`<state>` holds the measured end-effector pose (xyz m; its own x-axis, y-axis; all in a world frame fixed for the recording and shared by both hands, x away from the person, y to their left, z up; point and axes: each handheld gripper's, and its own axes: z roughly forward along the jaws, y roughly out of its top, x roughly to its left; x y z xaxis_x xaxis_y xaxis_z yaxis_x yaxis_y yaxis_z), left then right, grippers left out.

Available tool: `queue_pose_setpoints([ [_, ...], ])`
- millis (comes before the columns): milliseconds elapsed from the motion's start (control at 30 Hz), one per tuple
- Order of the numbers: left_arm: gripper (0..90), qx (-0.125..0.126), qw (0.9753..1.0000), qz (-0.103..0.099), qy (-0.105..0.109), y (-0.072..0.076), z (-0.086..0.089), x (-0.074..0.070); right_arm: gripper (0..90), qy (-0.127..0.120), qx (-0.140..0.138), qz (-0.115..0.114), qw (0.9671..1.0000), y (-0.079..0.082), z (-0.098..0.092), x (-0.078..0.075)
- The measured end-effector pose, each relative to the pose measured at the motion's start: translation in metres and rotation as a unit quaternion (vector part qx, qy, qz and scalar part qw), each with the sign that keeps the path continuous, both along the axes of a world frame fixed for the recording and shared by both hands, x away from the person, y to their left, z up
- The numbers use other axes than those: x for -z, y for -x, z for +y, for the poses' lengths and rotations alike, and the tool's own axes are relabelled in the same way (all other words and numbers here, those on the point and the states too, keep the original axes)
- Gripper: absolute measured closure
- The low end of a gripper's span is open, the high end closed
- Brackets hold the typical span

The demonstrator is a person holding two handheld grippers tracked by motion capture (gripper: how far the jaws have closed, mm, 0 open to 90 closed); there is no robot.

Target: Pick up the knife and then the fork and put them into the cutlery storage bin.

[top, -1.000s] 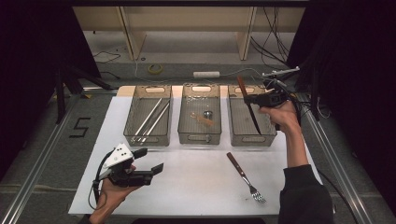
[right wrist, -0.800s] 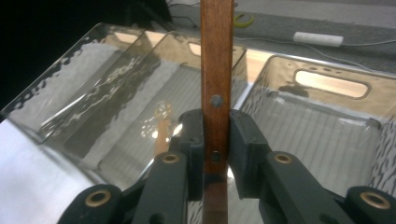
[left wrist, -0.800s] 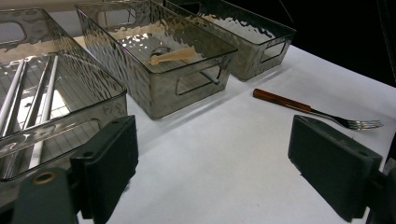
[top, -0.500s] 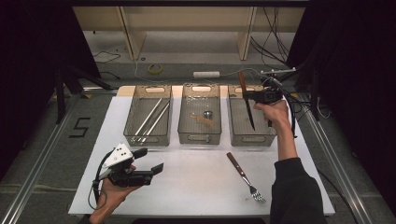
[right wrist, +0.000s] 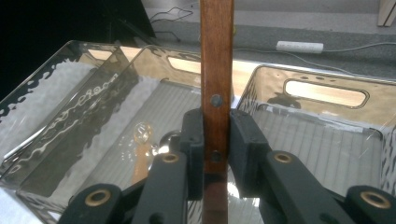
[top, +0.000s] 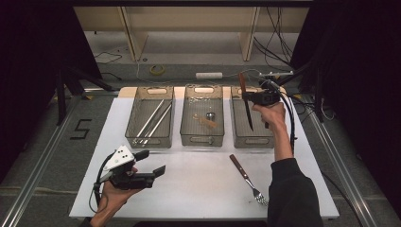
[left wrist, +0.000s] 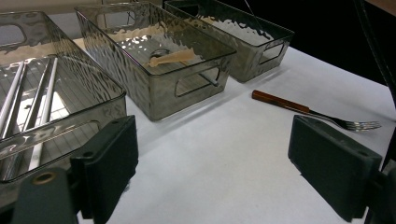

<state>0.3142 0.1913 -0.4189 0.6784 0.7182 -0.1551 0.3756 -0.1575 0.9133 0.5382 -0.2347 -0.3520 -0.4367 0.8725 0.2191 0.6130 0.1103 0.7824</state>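
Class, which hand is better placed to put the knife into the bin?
Right. Its tongs already clamp the knife by its wooden handle above the right bin. The left tongs are open, near the table's front edge.

Knife (top: 247,101): brown wooden handle (right wrist: 216,70) with 2 rivets, dark blade pointing down. Held near upright, slightly tilted, clamped at handle between jaws of right tool (top: 250,97). Hangs over rightmost clear bin (top: 236,137), blade tip inside it.

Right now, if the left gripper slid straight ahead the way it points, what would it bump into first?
Probably the middle bin: the left gripper, jaws open, points across bare white table toward its near corner. Depth is uncertain; it might pass between that bin and the fork.
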Motion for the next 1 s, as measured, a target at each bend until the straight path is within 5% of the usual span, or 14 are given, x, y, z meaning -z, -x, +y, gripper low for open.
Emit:
queue_pose_setpoints([
  [1000,15.4,0.001,1.0,-0.002,0.0,0.0,-0.001,0.0,77.2,0.007,0.024,0.025,0.9994,-0.005,0.003,0.039],
])
